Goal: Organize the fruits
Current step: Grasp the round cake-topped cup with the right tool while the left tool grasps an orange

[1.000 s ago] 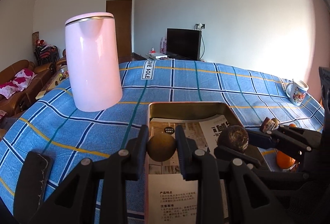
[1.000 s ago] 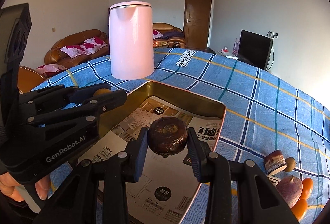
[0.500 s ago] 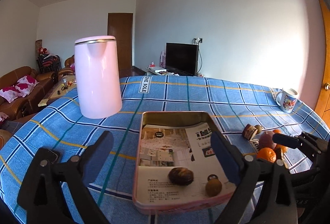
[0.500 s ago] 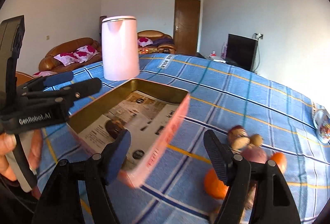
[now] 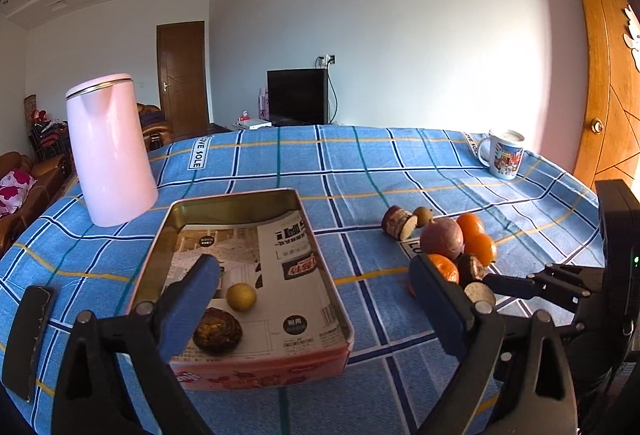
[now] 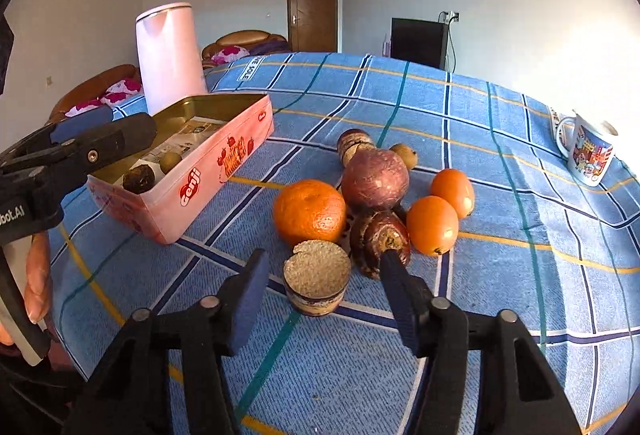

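A pink tin [image 5: 236, 197] lined with printed paper holds a small yellowish fruit [image 5: 241, 297] and a dark wrinkled brown piece [image 5: 218, 331]. My left gripper [image 5: 316, 271] hangs open and wide above the tin's near end, nothing between its fingers. To the right of the tin lies a pile: three oranges [image 6: 310, 213], a purple round fruit [image 6: 374, 177], a brown knobbly piece [image 6: 380, 239] and a cut brown piece [image 6: 317, 283]. My right gripper [image 6: 324, 267] straddles that cut piece. Its jaws are closing, with gaps still showing on both sides.
A tall pink kettle [image 5: 110, 155] stands behind the tin on the blue checked cloth. A printed mug [image 5: 504, 153] sits at the far right. A dark phone [image 5: 28, 335] lies near the left edge. Another cut piece [image 6: 354, 143] and a small fruit [image 6: 404, 155] lie behind the pile.
Both grippers let go of their fruit into the tin and drew back. The right one swung right to the pile, opened wide, then narrowed around the cut piece.
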A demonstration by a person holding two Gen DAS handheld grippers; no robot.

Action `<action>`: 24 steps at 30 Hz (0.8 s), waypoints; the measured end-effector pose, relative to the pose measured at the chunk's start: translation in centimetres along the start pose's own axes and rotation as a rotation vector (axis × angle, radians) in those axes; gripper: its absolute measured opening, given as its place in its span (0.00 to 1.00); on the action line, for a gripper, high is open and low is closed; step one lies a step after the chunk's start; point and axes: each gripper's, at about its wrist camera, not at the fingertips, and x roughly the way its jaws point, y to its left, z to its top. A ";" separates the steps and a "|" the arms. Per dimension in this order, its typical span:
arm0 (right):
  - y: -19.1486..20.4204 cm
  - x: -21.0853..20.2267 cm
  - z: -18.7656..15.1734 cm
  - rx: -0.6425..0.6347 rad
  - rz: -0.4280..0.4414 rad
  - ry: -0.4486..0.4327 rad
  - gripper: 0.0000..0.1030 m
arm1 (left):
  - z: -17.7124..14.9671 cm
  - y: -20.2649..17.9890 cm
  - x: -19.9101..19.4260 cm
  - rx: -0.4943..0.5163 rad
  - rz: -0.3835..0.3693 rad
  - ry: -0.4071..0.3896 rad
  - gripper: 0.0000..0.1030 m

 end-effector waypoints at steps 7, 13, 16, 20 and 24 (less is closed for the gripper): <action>0.4 0.5 -0.5 -0.044 0.018 0.034 0.34 | -0.3 -1.3 0.6 0.019 -0.014 0.017 0.95; -1.4 -2.4 -1.0 0.005 -0.033 -0.114 0.34 | -0.1 -3.5 0.8 0.068 -0.039 0.024 0.95; -3.9 -3.6 -0.6 0.067 -0.069 -0.155 0.34 | 0.1 -5.0 1.9 0.090 -0.064 0.051 0.95; -5.8 -3.2 -1.0 0.121 -0.084 -0.154 0.34 | 0.1 -6.9 3.6 0.105 -0.110 0.111 0.93; -6.7 -3.1 -1.2 0.162 -0.052 -0.155 0.34 | 0.0 -8.2 5.4 0.132 -0.125 0.186 0.84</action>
